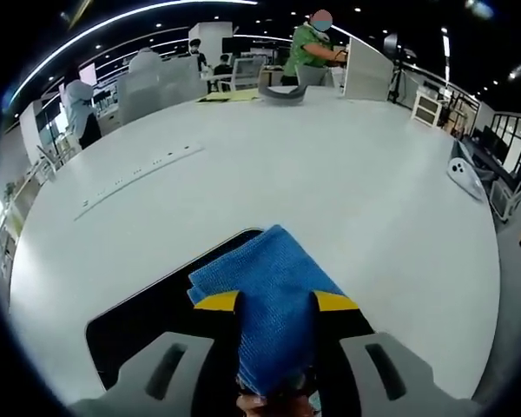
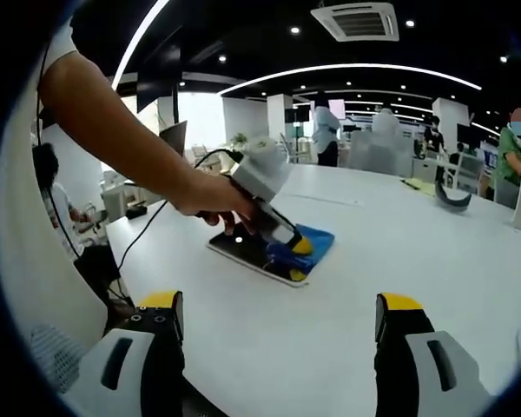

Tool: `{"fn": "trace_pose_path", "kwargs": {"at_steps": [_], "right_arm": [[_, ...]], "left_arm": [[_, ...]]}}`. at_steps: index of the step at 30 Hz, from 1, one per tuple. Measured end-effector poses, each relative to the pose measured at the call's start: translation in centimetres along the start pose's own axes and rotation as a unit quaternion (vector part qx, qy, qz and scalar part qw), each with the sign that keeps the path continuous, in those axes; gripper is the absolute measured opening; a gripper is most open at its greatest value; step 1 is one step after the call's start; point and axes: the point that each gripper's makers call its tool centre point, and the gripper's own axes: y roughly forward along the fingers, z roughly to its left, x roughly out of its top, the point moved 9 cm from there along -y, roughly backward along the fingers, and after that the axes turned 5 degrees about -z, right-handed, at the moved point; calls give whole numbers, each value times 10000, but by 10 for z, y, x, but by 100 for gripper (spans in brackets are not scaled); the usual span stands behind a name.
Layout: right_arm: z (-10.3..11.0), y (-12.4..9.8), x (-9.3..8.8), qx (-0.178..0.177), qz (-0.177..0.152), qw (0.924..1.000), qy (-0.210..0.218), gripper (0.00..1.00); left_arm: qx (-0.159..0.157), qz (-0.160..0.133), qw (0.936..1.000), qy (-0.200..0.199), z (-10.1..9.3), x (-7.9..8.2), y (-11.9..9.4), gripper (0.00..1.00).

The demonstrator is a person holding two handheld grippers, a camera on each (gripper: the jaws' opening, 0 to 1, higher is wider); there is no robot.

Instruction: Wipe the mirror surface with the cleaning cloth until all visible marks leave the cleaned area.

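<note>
The left hand-held gripper is clamped on the blue cleaning cloth, which runs out toward 12 o'clock between its jaws and lies on the dark mirror just below; the mirror's long axis slants from 7 to 1 o'clock on the white counter. The right hand-held gripper hangs jaws apart and empty, well back, so the left is nearer; its view shows cloth and mirror at 12 o'clock, plus the person's hand holding the left one.
</note>
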Motion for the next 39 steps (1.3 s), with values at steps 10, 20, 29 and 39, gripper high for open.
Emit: {"fn": "trace_pose_path", "kwargs": {"at_steps": [10, 20, 29, 39], "right_arm": [[1, -2, 2, -2, -24, 10000, -51, 92], [4, -2, -1, -13, 24, 10000, -88, 92], [2, -1, 4, -45, -24, 9999, -122, 92], [0, -1, 3, -95, -25, 9999, -105, 93]], "left_arm": [[-153, -32, 9997, 162, 1, 0, -1, 31], [-379, -47, 9989, 266, 6, 9, -7, 21], [-486, 201, 9985, 121, 10, 1, -6, 14], [-200, 157, 9994, 251, 5, -1, -4, 13]]}}
